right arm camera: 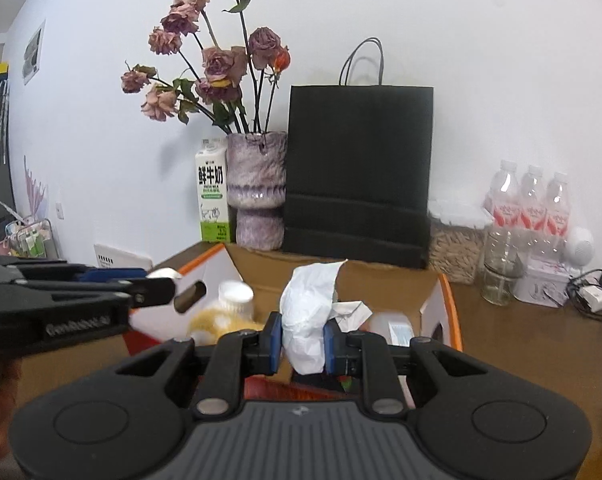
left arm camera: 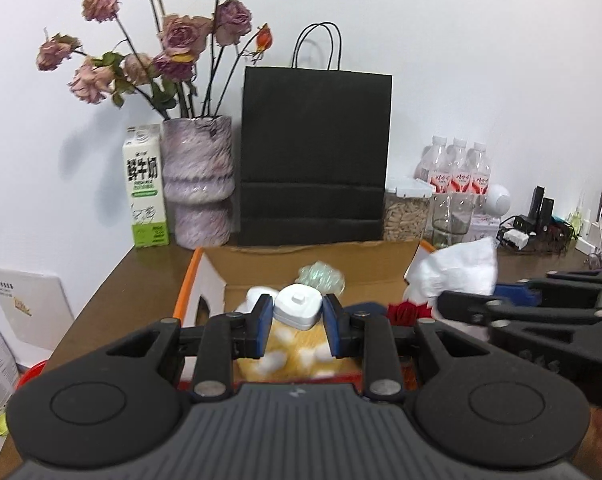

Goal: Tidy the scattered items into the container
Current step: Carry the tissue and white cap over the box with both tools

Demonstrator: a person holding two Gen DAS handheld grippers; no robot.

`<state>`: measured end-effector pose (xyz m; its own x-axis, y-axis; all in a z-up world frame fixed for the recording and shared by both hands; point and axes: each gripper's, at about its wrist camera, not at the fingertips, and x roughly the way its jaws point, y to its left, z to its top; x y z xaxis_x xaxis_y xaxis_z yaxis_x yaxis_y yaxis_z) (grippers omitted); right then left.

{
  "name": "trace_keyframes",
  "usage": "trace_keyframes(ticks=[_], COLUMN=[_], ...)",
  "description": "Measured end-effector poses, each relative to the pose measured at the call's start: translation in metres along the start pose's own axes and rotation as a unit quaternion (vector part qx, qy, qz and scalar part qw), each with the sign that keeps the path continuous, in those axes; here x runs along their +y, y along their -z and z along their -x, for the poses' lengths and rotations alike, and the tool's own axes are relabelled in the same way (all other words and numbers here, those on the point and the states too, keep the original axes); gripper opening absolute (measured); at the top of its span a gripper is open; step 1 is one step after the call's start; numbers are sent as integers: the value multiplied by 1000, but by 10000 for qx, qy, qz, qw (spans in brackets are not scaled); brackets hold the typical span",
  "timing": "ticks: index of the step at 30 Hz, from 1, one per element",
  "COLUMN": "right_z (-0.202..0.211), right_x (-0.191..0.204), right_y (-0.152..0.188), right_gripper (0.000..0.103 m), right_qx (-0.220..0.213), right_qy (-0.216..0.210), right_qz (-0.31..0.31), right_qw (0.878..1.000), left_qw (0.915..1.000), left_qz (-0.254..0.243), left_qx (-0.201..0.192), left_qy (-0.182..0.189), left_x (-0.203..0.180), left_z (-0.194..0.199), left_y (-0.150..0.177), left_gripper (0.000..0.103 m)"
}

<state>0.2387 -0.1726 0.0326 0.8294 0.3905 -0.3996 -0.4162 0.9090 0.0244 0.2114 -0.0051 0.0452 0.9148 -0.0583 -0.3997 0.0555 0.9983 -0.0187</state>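
Grippers side by side over the cardboard box (left arm camera: 381, 256), both loaded: the left gripper (left arm camera: 297, 320) is clamped on a small white lidded pot (left arm camera: 297, 306), blue pads pressing on its two sides, and the right gripper (right arm camera: 303, 344) is pinched tight on a crumpled white tissue (right arm camera: 307, 312), most of which sticks up loose above the pads. Below them the box already holds a yellow-and-white soft thing (left arm camera: 289, 354), a bubble-wrapped lump (left arm camera: 321, 278) and something red (left arm camera: 405, 312), so the drop zone is crowded. Risk one, as I read it: the pot has smooth, rounded sides and only a narrow band of it sits between the pads, so a tilt or a jolt could squirt it out, and from this height it may bounce off the soft pile and out over the orange-edged flap (left arm camera: 189, 280). Risk two: the tissue is light and may cling to a pad on release, or drift past the rim onto the brown table (right arm camera: 521, 344). Risk three: the two tools are close together, and a sideways swing could knock them. Glass (right arm camera: 499, 280) and bottles (right arm camera: 533, 200) stand just beyond the box on the right, within reach of a careless sweep.
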Motion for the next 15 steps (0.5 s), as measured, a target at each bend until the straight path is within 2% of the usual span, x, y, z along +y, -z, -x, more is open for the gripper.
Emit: trace_keyframes(ticks=[7, 15], right_z=[-31, -70], right_x=[-3, -18], right_y=[-13, -16], right_gripper=[19, 19], right_qx=[42, 250], right_qy=[-14, -44], right_qz=[-136, -288], right_qw=[9999, 9993], left_qw=[9999, 9992], left_qz=[114, 197], left_qx=[91, 358], left_qy=[65, 2], left_x=[-8, -4], left_z=[-33, -75], left_y=[-17, -17], left_gripper=[28, 28])
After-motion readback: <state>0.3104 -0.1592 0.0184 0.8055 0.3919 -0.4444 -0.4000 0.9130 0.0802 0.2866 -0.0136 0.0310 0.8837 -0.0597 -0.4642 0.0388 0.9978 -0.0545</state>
